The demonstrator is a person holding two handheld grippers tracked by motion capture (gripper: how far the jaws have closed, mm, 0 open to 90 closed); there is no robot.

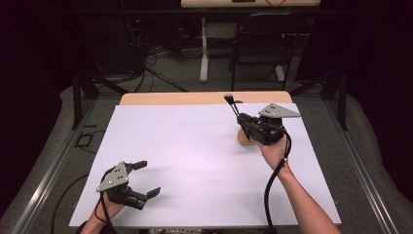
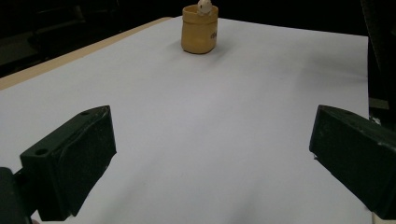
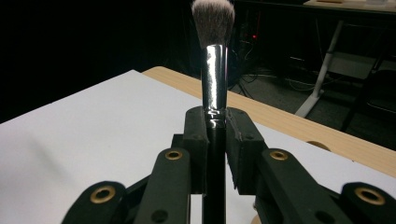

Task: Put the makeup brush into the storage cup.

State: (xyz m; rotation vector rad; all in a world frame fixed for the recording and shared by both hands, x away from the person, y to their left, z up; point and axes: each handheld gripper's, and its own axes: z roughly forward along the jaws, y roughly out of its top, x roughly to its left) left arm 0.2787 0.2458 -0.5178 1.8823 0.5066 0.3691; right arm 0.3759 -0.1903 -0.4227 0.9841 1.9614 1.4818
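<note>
- The right gripper point(image 1: 242, 121) was seen held above the far right part of the white sheet point(image 1: 195, 156) covering the table; its jaws were closed on the black handle of a makeup brush point(image 3: 214, 93), whose silver ferrule and pale bristle head were pointed up and away from the hand.
- A small tan pot point(image 2: 200, 29) was stood on the sheet, partly hidden under the right gripper in the high view; a pale rounded object was seen at its mouth, though what it was could not be told.
- The left gripper point(image 1: 146, 178) was held low at the near left corner; its jaws were spread wide apart and nothing was gripped between them.
</note>
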